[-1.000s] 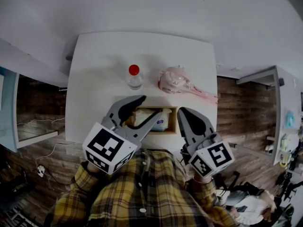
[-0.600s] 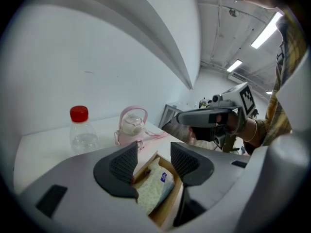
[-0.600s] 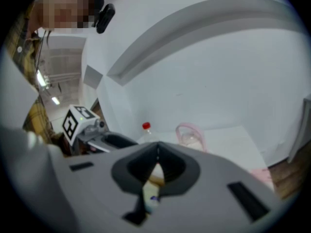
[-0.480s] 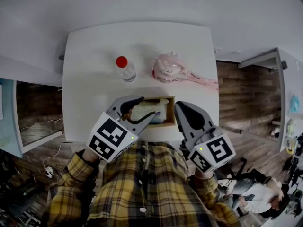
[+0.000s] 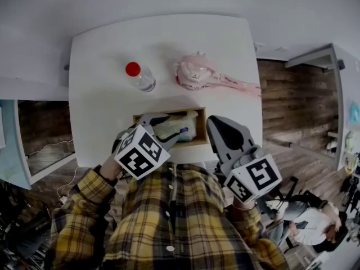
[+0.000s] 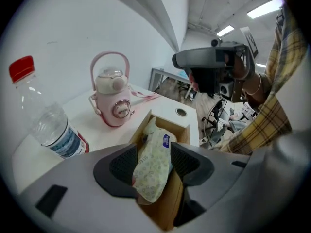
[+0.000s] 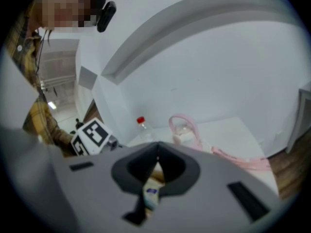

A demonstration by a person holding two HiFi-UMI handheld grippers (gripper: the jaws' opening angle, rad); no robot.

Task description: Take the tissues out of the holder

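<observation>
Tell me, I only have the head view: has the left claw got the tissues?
Observer: Yes. The left gripper view shows the left claw shut on the tissues, with a pad on each side.
Operator: Are they out of the holder?
Observer: Not yet. In that view their far end lies inside the holder.
Operator: And the right claw?
Observer: The right gripper view shows the right claw shut with nothing in it. The tissues only show behind it.
</observation>
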